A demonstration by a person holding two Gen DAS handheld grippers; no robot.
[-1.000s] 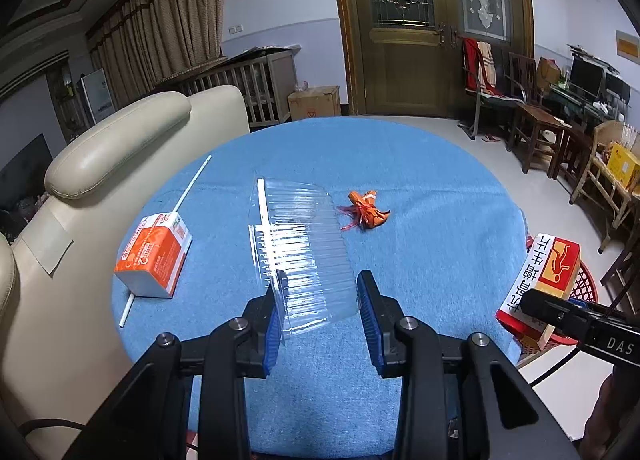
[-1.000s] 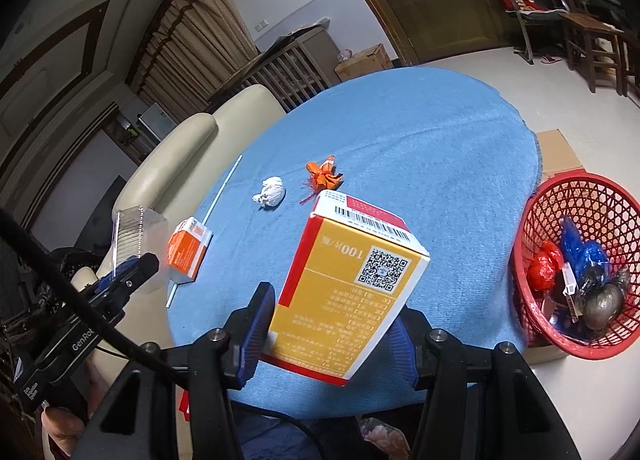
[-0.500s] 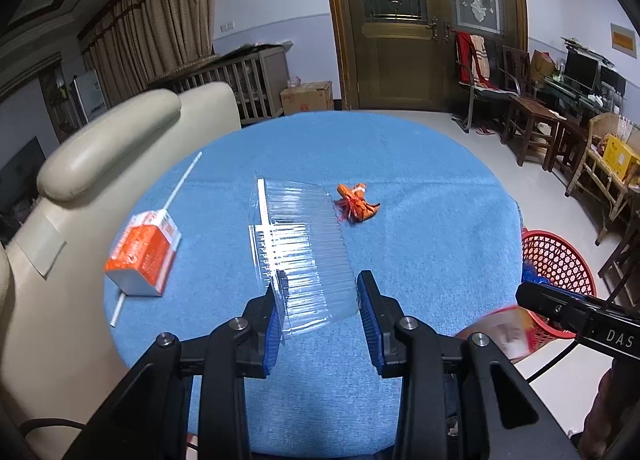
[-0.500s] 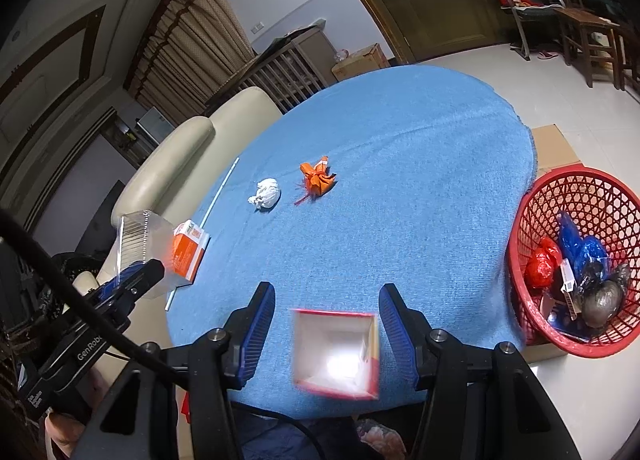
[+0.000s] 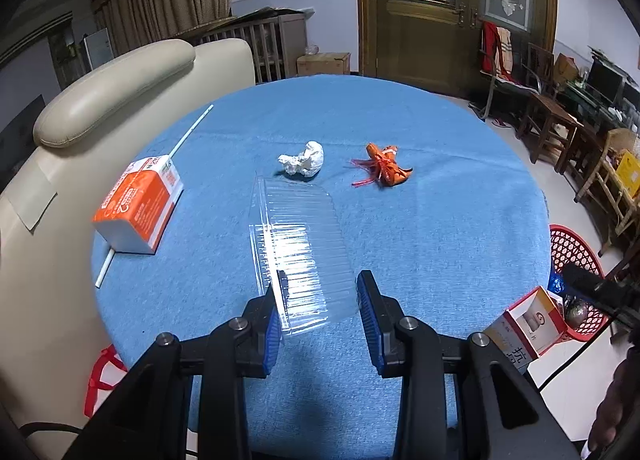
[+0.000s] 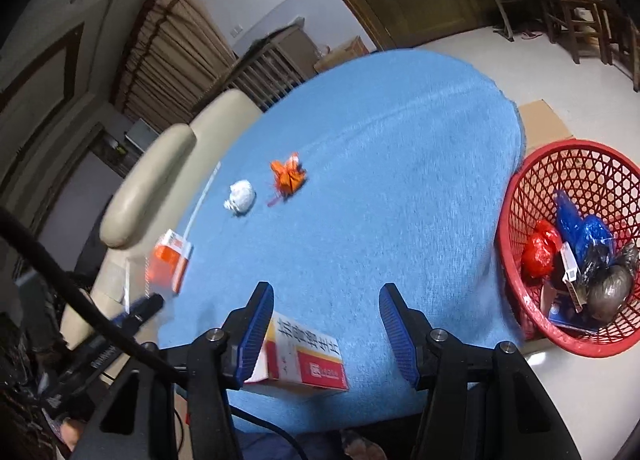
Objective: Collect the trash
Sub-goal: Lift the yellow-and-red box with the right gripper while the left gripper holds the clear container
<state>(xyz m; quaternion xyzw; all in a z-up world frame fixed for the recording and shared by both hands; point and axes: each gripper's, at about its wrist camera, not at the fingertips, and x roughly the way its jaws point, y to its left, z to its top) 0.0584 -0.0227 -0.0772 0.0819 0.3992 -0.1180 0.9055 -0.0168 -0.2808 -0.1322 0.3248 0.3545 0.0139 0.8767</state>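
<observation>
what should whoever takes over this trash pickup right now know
Left gripper: shut on the clear plastic container, held above the table.
Right gripper: open; the yellow-red box is below its fingers by the table edge, ungripped and not in the red basket.
Done: the basket on the floor holds several bags and wrappers.
Left: box and container go into the basket, then the orange carton, white straw, crumpled paper and orange wrapper from the table.

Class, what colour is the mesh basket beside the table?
Red. The basket shows best in the right wrist view, with trash already inside.
</observation>
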